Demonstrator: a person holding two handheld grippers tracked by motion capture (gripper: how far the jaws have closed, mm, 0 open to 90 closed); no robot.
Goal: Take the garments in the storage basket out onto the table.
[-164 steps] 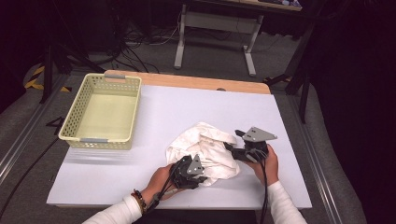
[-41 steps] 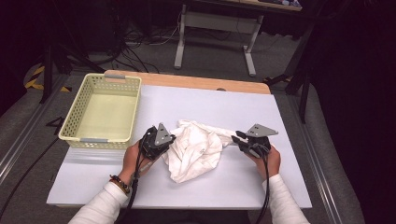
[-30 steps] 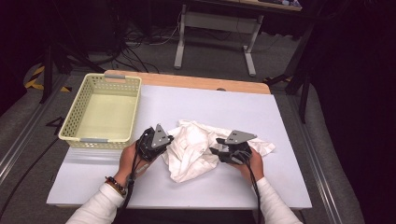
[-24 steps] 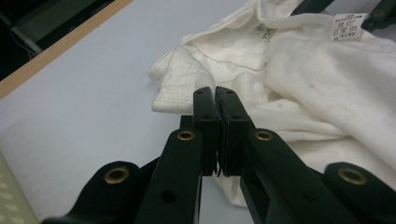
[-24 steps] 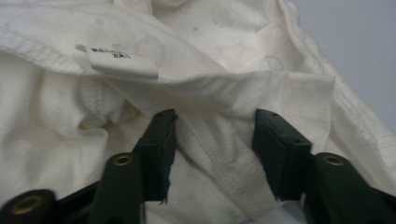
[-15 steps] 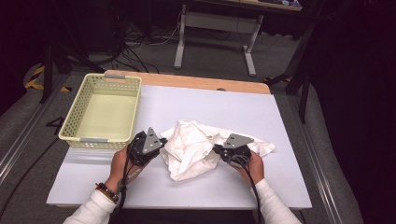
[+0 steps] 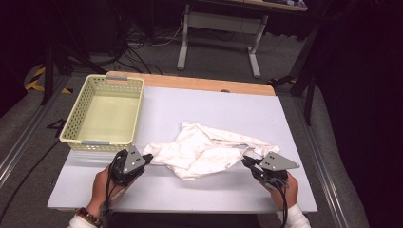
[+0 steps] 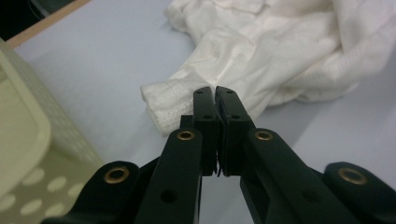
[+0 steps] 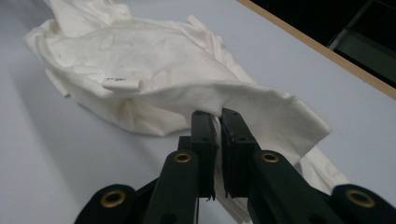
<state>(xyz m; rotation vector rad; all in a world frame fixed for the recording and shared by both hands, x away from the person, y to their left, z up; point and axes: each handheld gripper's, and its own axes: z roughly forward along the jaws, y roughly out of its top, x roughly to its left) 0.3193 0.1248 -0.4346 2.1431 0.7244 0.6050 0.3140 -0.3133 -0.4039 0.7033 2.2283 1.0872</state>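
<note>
A crumpled white garment [image 7: 204, 149] lies stretched across the front half of the pale table [image 7: 214, 104]. My left gripper [image 7: 146, 158] is at its left end, shut on a hemmed cuff [image 8: 161, 100] that meets the jaw tips [image 8: 215, 93]. My right gripper [image 7: 247, 163] is at the garment's right end. Its jaws have just been closing and now pinch a fold of the white cloth [image 9: 243, 100], with fabric showing between the pads [image 9: 215, 119]. Both grippers sit low over the table, each held in a hand.
A pale yellow perforated basket [image 7: 76, 128] stands at the table's left, close beside my left gripper, with its rim [image 8: 18, 135] near the jaws. The table's wooden back edge [image 7: 199, 83] runs behind. Bare table surface lies behind the garment.
The right jaws have shut on the garment's edge and that hand has drawn right. The left hand has pulled left and toward the front edge. The garment now lies stretched wider between them.
</note>
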